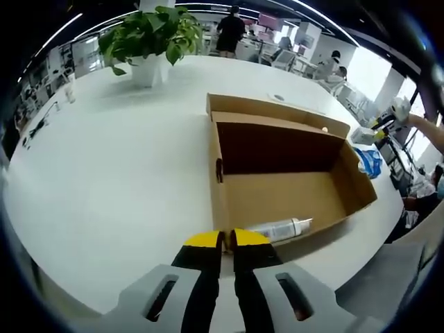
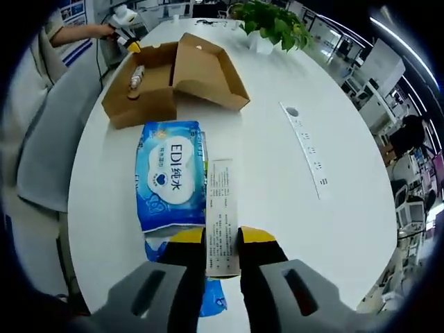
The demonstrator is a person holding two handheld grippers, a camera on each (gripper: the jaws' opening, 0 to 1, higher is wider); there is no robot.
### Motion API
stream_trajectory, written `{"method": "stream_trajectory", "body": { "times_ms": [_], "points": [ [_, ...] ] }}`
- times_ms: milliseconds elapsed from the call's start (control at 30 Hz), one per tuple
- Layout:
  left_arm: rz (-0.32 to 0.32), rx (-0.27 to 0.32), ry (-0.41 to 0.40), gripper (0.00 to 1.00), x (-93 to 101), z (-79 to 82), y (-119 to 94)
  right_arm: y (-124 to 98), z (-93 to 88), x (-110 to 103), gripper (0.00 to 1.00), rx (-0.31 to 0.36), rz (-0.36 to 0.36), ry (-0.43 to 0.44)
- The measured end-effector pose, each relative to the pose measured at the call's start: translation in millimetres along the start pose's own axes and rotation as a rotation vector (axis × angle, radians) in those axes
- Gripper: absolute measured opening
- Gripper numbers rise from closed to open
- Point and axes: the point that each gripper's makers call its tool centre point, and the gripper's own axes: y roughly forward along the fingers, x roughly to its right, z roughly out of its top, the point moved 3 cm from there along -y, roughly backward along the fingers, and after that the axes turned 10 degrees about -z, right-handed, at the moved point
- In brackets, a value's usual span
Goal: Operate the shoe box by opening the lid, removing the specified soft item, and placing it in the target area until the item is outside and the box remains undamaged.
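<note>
Step in hand: you were setting the soft item down outside the box; judging by the layout, the removal itself looked done.
Wet-wipes pack: it lay in the lower middle of the right gripper view, flat on the white table, well apart from the box.
Right gripper: your jaws stood nearly closed on the pack's white label flap, which ran up between the yellow tips; you held the flap, not the blue body.
Left gripper: your jaws were pressed together with nothing between them, low in the left gripper view, just at the box's near wall.
Shoe box: it sat open in the centre of the left gripper view, lid folded back, cardboard looking sound.
Bottle: a pale bottle lay inside against the near wall.
Doing it well: you needed to lower the flap until the pack rested fully, then part the jaws straight, without dragging.
Risk: a pull on the thin flap could have torn it.
Potted plant: upper left of the left gripper view, far from the work.
</note>
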Motion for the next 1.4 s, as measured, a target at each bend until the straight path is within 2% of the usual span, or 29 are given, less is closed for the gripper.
{"method": "stream_trajectory", "body": {
  "times_ms": [567,967,1067,1200,1267,1400],
  "points": [
    [0.008,-0.015,0.002,0.02,-0.1,0.6,0.9,19.9,-39.7,10.5,0.15,-0.064,0.009,0.023],
    [0.008,-0.023,0.005,0.02,-0.3,1.0,1.4,23.8,-66.8,16.9,0.15,-0.128,0.013,-0.017],
    [0.008,-0.024,0.005,0.02,-0.4,1.0,1.6,23.1,-72.9,17.5,0.15,-0.144,0.013,-0.033],
    [0.007,-0.023,0.002,0.02,-0.5,1.0,1.7,22.0,-82.4,17.1,0.15,-0.179,0.019,-0.098],
    [0.007,-0.024,0.003,0.02,-0.4,1.0,1.7,22.4,-80.8,18.3,0.15,-0.169,0.019,-0.104],
    [0.007,-0.026,0.004,0.02,-0.5,1.0,1.8,22.6,-81.8,19.8,0.15,-0.175,0.029,-0.169]
  ]
}}
